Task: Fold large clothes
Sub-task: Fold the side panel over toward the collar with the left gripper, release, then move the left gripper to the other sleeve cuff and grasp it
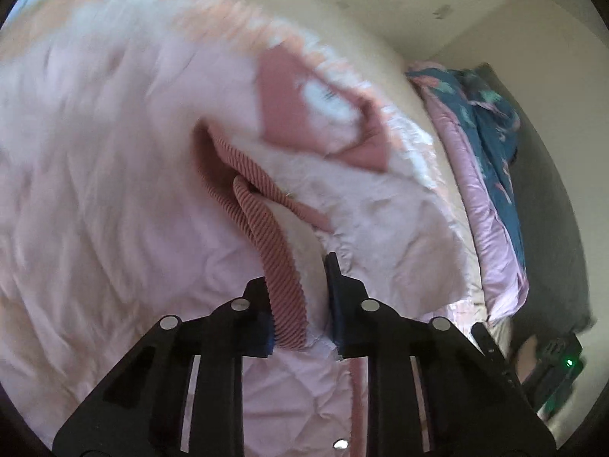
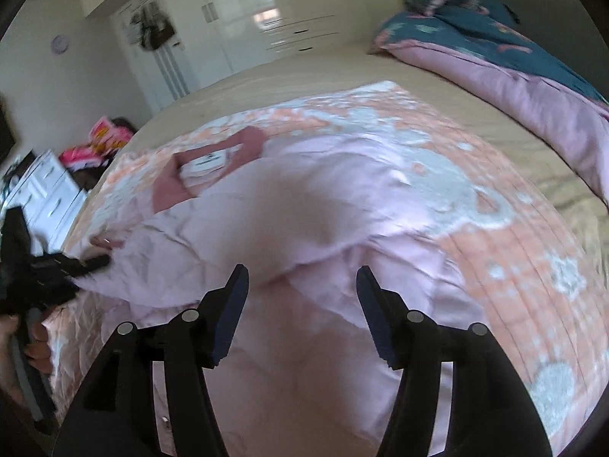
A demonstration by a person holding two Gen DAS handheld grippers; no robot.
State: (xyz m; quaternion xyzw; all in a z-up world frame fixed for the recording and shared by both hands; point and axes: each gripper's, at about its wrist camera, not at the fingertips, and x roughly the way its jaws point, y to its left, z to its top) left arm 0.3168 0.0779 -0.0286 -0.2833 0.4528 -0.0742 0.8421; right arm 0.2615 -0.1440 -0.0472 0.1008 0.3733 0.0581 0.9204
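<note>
Across the bed (image 2: 323, 72), on its tan cover, lies the task's garment: a large pink quilted jacket (image 2: 266, 198) opened out so that its pale lining faces up, with the peach-and-white patterned outer side (image 2: 495, 251) showing along the far and right-hand edges. The left gripper (image 1: 300, 304) has its jaws clenched on the ribbed pink collar band (image 1: 281, 274) and the lining next to it, so one end of the neckline is pinned. The right gripper (image 2: 300, 304) hangs just above a loose fold of lining, its jaws released and standing roughly half apart, nothing pressed between them.

By my reading the step in hand is taking hold for a fold: one side is secured, the other not yet. The next move calls for the right jaws to sink onto an edge of the jacket and close on it, catching both lining and outer layer so the fabric does not slide apart when lifted.

A dusty-pink neck facing with a white label (image 2: 209, 162) sits near the collar. A rolled duvet (image 2: 514, 76), teal print over pink, lies along the far side of the bed, well clear of the jacket. White wardrobes (image 2: 266, 11) stand beyond, and a white drawer unit (image 2: 49, 190) beside the bed. Nothing blocks the fold; rumpled lining is the only nuisance.
</note>
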